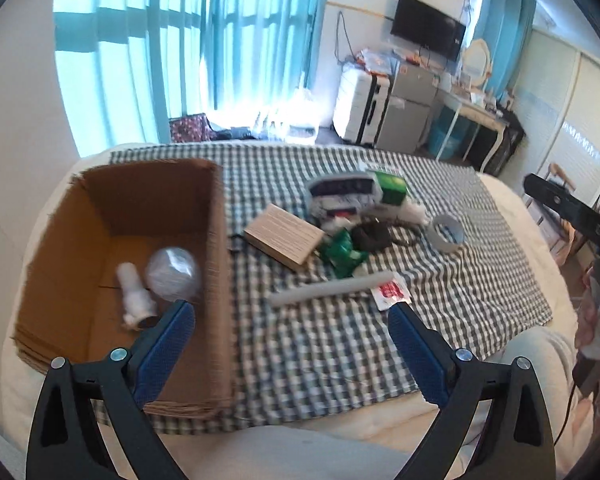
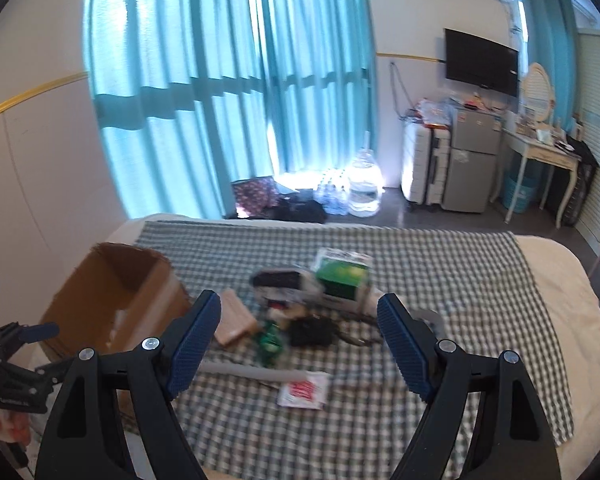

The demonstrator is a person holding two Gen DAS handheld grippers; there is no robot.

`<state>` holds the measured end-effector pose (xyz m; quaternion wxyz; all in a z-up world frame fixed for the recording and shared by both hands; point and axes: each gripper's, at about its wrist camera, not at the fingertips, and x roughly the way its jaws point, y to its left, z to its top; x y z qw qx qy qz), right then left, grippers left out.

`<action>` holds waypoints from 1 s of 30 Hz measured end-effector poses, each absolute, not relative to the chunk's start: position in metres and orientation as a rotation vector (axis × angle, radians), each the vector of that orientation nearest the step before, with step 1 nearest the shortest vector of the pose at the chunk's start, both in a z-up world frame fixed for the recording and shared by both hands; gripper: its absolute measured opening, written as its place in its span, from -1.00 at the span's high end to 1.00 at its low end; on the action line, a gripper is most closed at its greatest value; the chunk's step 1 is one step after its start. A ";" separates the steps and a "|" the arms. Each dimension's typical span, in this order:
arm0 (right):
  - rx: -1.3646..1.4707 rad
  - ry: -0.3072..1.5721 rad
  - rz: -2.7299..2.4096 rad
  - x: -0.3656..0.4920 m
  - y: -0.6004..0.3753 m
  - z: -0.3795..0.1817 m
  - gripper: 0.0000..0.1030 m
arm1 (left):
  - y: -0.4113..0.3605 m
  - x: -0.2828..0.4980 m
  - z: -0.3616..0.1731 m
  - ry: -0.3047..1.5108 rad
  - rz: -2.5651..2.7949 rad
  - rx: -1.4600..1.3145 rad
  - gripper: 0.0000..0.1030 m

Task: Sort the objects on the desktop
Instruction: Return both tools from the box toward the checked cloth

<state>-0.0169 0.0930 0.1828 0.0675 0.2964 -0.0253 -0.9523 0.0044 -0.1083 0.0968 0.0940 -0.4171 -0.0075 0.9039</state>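
Observation:
On the checked cloth (image 1: 340,344) lies a blurred pile: a wooden block (image 1: 284,236), a green wrapper (image 1: 342,254), a black item (image 1: 370,236), a tape roll (image 1: 448,232), a green box (image 1: 392,188), a grey tube (image 1: 332,292) and a red-white sachet (image 1: 390,294). The cardboard box (image 1: 140,208) at the left holds a white bottle (image 1: 134,296) and a clear ball (image 1: 174,274). My left gripper (image 1: 290,308) hangs open and empty over the box's right wall. My right gripper (image 2: 299,300) is open and empty, above the pile, with the tube (image 2: 252,372) and sachet (image 2: 304,394) below it.
The cloth covers a white bed (image 2: 560,280). Beyond its far edge stand teal curtains (image 2: 220,100), water bottles (image 2: 364,188), a suitcase (image 2: 420,168), a small fridge (image 2: 472,160) and a desk (image 2: 540,148). The left gripper (image 2: 44,350) and a hand (image 2: 4,428) show at the right view's left edge.

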 end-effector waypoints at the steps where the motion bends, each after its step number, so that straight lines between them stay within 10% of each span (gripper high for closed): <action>1: 0.899 -0.089 -2.879 -0.014 0.104 0.175 -0.57 | -0.099 0.002 0.091 -0.019 2.685 -1.253 -0.98; 30: 1.411 -0.163 -2.783 -0.132 0.213 -0.020 -0.57 | -0.016 -0.121 -0.083 0.211 2.597 -1.324 -0.98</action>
